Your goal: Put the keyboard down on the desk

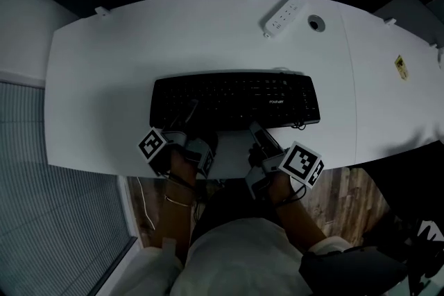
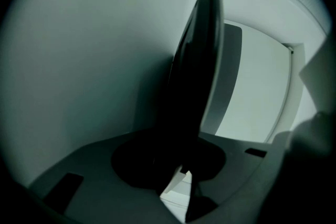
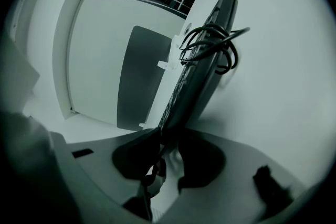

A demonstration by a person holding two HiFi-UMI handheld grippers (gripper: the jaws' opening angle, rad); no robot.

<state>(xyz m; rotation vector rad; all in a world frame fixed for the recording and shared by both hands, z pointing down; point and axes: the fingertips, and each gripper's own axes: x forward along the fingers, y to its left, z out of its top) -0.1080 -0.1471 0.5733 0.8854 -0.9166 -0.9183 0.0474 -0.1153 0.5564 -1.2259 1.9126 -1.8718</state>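
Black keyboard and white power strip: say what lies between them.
Nothing: bare white desk between black keyboard and white power strip, in the head view.

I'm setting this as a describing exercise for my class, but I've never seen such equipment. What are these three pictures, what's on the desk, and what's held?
There is no robot: a person holds a two-jawed tool, a gripper, in each hand. The head view looks down from a camera on the person's head; the other two views come from cameras riding on each gripper, looking along its jaws. The patterned cubes are part of the grippers. On the white desk are a black keyboard and a white power strip. The left gripper is clamped on the keyboard's near edge. The right gripper has that edge between its jaws; whether they press it I cannot tell.
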